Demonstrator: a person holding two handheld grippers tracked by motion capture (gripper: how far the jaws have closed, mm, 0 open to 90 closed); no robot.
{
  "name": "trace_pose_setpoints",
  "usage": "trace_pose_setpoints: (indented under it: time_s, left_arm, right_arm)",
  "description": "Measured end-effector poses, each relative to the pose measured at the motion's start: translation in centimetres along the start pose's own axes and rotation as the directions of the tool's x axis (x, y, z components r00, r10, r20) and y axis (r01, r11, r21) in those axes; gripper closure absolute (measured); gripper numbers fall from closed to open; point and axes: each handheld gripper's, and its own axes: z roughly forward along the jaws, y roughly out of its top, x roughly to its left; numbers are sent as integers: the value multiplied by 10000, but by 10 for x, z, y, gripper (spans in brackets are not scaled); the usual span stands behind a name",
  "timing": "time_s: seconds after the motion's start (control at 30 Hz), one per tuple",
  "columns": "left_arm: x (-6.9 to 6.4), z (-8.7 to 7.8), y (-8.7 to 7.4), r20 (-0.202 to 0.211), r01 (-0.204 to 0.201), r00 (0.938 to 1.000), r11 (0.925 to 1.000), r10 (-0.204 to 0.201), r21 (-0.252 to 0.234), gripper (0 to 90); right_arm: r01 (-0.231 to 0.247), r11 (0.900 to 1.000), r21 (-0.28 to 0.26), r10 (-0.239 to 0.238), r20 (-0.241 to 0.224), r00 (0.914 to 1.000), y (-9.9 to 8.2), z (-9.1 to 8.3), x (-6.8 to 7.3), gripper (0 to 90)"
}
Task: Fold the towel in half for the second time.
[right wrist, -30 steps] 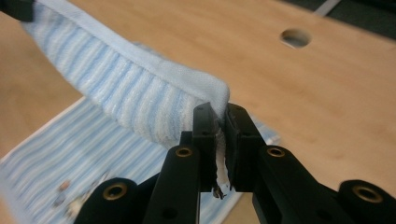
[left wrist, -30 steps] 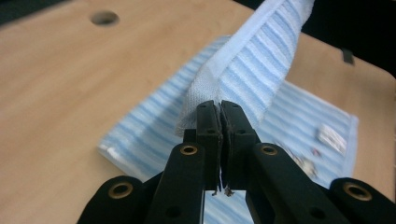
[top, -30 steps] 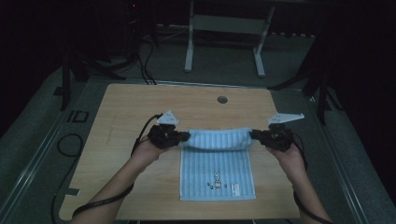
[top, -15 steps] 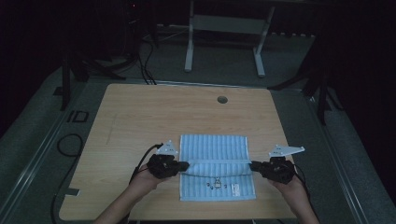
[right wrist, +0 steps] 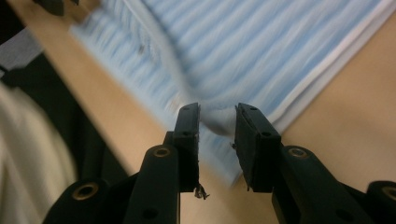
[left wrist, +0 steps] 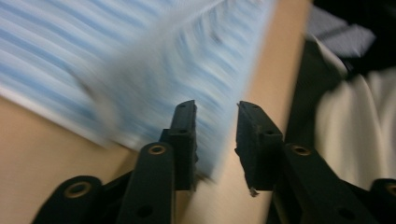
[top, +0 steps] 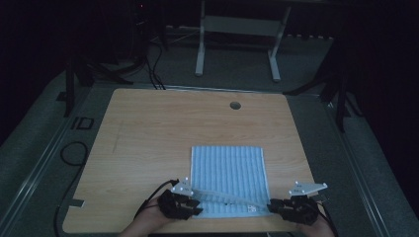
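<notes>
We see a light-blue striped cloth (top: 230, 173), ribbed in fine pale and darker blue lines with a white hem, lying flat on a rectangular light-wood laminate tabletop (top: 158, 133) with rounded corners. The cloth sits on the right half of the table's near side, and its nearest edge is folded over into a raised strip running between the two tools.

At the near left corner of the cloth we find the black left gripper (top: 196, 210), held in a hand and topped by a grey three-cornered plate. In the left gripper view its matte black jaws stand a little apart, with blurred blue cloth running down between them; we cannot tell whether they pinch it.

At the near right corner is the black right gripper (top: 271, 207), also carrying a grey plate. In the right gripper view its jaws are likewise slightly parted, with a soft rounded fold of the cloth (right wrist: 219, 119) sitting in the gap, seemingly touching both inner faces.

Near the table's far edge we see a small round dark hole (top: 235, 105). Beyond stands a white metal frame (top: 237, 29) on grey floor.
</notes>
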Motion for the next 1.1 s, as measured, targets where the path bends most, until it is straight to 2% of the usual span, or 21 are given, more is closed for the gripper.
trace_pose_setpoints:
  time_s: [0.03, 0.07, 0.13, 0.23, 0.27, 0.4, 0.53, 0.6, 0.67, 0.77, 0.87, 1.0, 1.07, 1.1]
  left_arm:
    - [-3, 0, -2, 98, -80, 9999, 9999, 79, 97, 645]
    - [-5, 0, -4, 109, 20, 9999, 9999, -21, 122, 622]
    - [-7, -4, -5, 159, 97, 9998, 9999, -96, -39, 612]
    - [-5, -12, -3, -74, 269, 9996, 9996, -270, -70, 598]
    - [-4, -14, -1, -295, 198, 9994, 9998, -200, -66, 593]
    - [5, -13, 4, -658, 279, 9974, 9996, -283, -61, 572]
    - [16, -11, 9, -926, 317, 9952, 9995, -312, 31, 572]
    - [24, -11, 14, -1202, 460, 9917, 9989, -446, 91, 572]
    - [28, -12, 17, -1215, 511, 9913, 9987, -499, 63, 571]
    - [37, -16, 22, -1429, 578, 9880, 9983, -580, -57, 556]
    - [46, -20, 27, -1764, 652, 9820, 9977, -678, -203, 556]
    - [59, -22, 33, -2114, 711, 9747, 9973, -728, -156, 556]
    - [63, -22, 35, -2150, 703, 9740, 9974, -713, -125, 556]
    - [67, -22, 36, -2255, 730, 9713, 9971, -756, -198, 556]
  right_arm:
    - [-153, 9998, 132, 155, -132, 9998, -8, -1, 2, 641]
    - [-232, 9994, 274, 237, -186, 9995, -13, -3, 4, 627]
    - [-369, 9990, 237, 371, -79, 9993, -20, -8, 6, 626]
    - [-397, 9991, 155, 397, -14, 9992, -20, -12, 6, 614]
    - [-359, 9993, 143, 359, 8, 9994, -18, -12, 5, 611]
    - [-153, 9999, 56, 153, 82, 9998, -3, -9, 0, 609]
    - [294, 9995, 60, -295, 145, 9995, 17, 0, -5, 587]
    - [392, 9992, 64, -393, 244, 9989, 25, 4, -9, 576]
    - [558, 9984, 47, -559, 312, 9979, 35, 8, -14, 568]
    - [587, 9983, 63, -590, 415, 9974, 45, 12, -23, 553]
    - [481, 9988, 75, -484, 493, 9976, 53, 16, -35, 543]
    - [297, 9994, 181, -310, 745, 9967, 61, 25, -51, 540]
    - [250, 9993, 294, -276, 932, 9953, 66, 29, -60, 525]
    - [250, 9993, 294, -276, 932, 9953, 66, 29, -60, 525]
